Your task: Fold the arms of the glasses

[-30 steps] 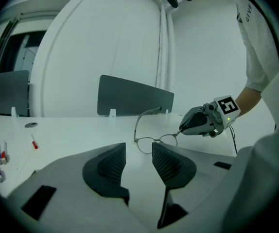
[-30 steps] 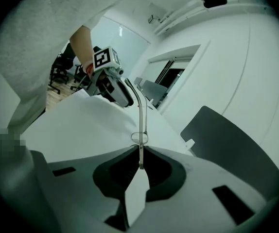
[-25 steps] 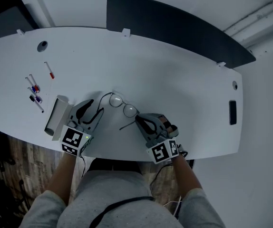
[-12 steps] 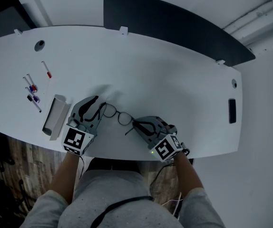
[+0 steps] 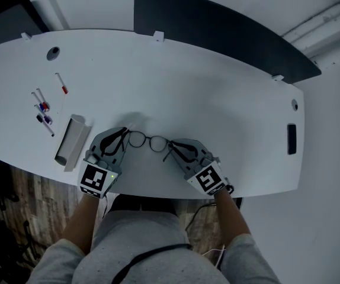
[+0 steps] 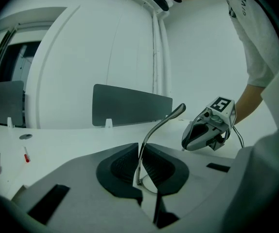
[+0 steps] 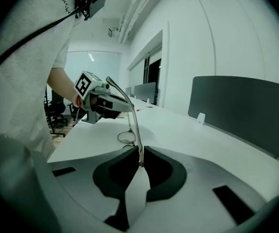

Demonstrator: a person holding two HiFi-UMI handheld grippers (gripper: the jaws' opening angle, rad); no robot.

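Two grippers are engaged on the glasses [image 5: 147,141], one at each end of the frame. The glasses sit close to the table's [image 5: 217,117] near edge, directly in front of the person and roughly midway along it. The lenses face the far edge. Whether the frame rests on the surface or is held just clear of it cannot be determined.

Left gripper [image 6: 140,165]: jaws closing, with the left temple arm [image 6: 161,123] between the pads. The pads already appear to bear on the thin wire, near its hinge end, and its curved ear tip rises free above the jaws.

Right gripper [image 7: 140,163]: jaws clamped on the right temple arm [image 7: 134,123], again low down the wire. A lens [image 7: 126,137] shows just beyond the pads.

Step in hand, as judged: securing a hold on both arms before folding. Both arms stand open, pointing back toward the person. Neither is folded yet.

Next move, as judged: one gripper steadies the frame while the other swings its arm inward about the hinge until it lies across the back of the lenses. The second arm then follows over the first. The swing should be a gentle arc centred on the hinge, as the wire is slender and would bend under a sideways pull.

Marker pens [image 5: 42,108] lie toward the left end, well apart from the work.
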